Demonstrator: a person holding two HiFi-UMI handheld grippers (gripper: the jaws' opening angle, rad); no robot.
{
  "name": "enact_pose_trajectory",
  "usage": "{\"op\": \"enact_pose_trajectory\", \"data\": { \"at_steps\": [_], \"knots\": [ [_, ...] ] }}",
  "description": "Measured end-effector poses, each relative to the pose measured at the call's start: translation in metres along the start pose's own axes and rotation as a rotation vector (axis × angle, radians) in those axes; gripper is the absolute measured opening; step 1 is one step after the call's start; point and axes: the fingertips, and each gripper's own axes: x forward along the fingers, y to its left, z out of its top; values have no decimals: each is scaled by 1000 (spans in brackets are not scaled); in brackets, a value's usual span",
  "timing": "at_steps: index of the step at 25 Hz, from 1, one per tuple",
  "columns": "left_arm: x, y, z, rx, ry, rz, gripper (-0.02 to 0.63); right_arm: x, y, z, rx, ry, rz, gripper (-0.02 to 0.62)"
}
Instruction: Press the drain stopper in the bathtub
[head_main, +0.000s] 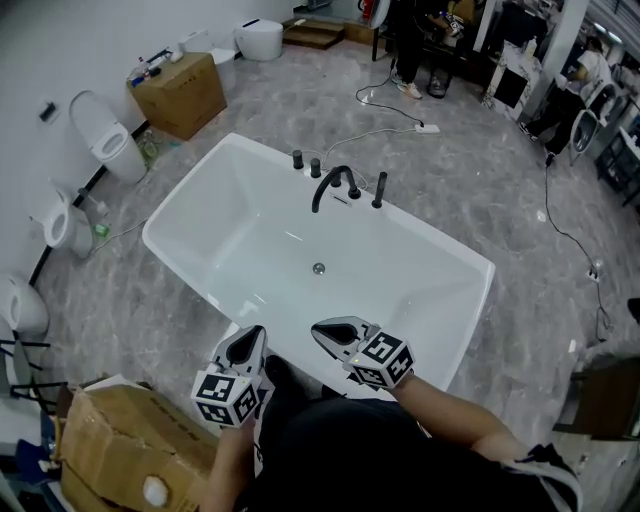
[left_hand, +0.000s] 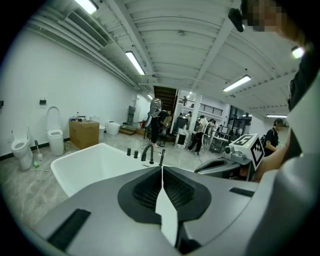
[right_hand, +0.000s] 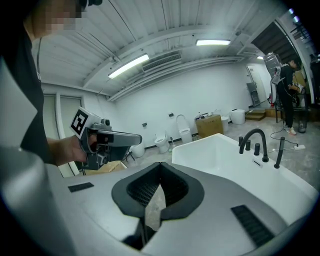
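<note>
Right gripper (head_main: 322, 331), closed on nothing like the left gripper (head_main: 252, 338), hangs nearer; drain stopper (head_main: 319, 268) lies at its twelve o'clock.

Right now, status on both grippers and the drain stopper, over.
Both shut and empty: left gripper, right gripper, by the near rim of the bathtub. On the tub floor, drain stopper, untouched. Nothing in the tub blocks it.

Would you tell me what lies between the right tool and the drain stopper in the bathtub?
Only bare white bathtub floor, as the head view shows: the right tool hovers by the near rim, the drain stopper beyond it.
</note>
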Motion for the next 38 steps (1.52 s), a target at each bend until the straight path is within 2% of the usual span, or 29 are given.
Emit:
{"op": "enact_pose_trajectory", "data": {
  "at_steps": [11,17,23,32,38],
  "knots": [
    [52,16,14,19,29,-73,23,12,-46,-2,55,5,-67,14],
    [81,54,-1,5,75,-109,21,51,-70,-7,78,31,-111,14],
    [111,95,-9,-37,74,-128,23,92,-93,-13,82,88,-132,15],
    [163,178,-60,-105,125,-79,22,157,-129,-49,109,201,-111,15],
    [209,213,-110,-113,195,-102,23,201,-177,-75,135,219,-142,15]
  ]
}}
